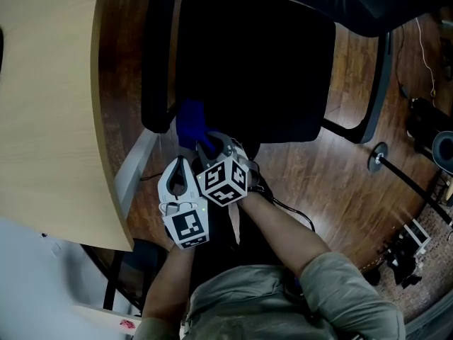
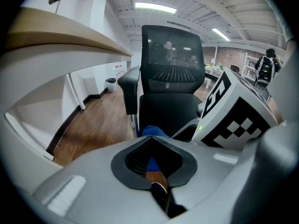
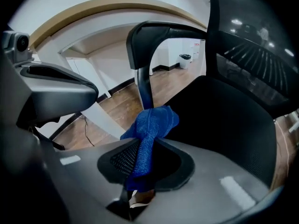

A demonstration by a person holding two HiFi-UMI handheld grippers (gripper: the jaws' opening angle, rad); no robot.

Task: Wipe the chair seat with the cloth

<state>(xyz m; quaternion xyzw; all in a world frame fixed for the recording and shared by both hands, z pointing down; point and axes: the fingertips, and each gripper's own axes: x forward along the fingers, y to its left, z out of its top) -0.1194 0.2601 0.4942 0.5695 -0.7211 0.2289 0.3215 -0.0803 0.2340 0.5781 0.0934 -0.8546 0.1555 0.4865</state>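
R hand-held gripper [image 3: 148,143] clamps blue cloth [image 3: 153,122] nr seat [image 3: 219,115].

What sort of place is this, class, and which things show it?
Probably an office: a black chair with armrests, a curved wooden desk beside it, and strip lights on the ceiling above a wood floor.
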